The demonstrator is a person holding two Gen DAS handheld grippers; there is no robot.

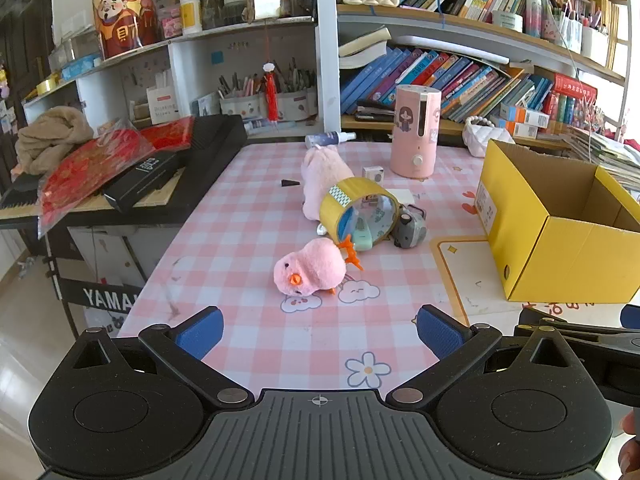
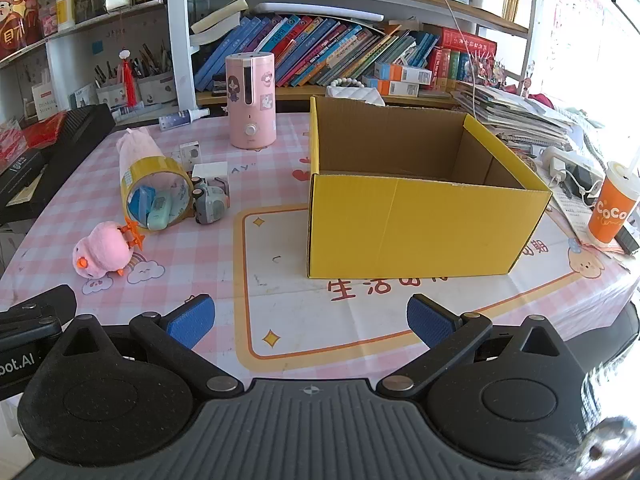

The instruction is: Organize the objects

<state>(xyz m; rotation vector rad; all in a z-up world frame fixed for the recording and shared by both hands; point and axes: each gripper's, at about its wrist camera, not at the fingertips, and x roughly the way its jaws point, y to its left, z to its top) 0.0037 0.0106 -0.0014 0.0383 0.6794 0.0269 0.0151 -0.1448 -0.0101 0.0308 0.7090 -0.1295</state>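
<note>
A pink plush chick (image 1: 310, 267) (image 2: 105, 250) lies on the pink checked tablecloth, in front of a big roll of yellow tape (image 1: 360, 210) (image 2: 154, 194). A mint-green gadget (image 1: 362, 234) (image 2: 159, 210) shows through the roll. A grey toy car (image 1: 409, 226) (image 2: 210, 204) sits beside it, and a pink plush (image 1: 324, 176) (image 2: 134, 144) lies behind. The open yellow cardboard box (image 1: 560, 248) (image 2: 420, 224) stands to the right. My left gripper (image 1: 320, 332) is open, short of the chick, with nothing between its fingers. My right gripper (image 2: 310, 322) is open before the box, also holding nothing.
A pink humidifier (image 1: 416, 132) (image 2: 251, 100), a small white box (image 1: 373, 174) (image 2: 190, 153) and a spray bottle (image 1: 330, 139) (image 2: 182, 117) stand farther back. Bookshelves line the rear. A black keyboard (image 1: 160, 176) with red packets borders the table's left. An orange cup (image 2: 612, 208) stands at right.
</note>
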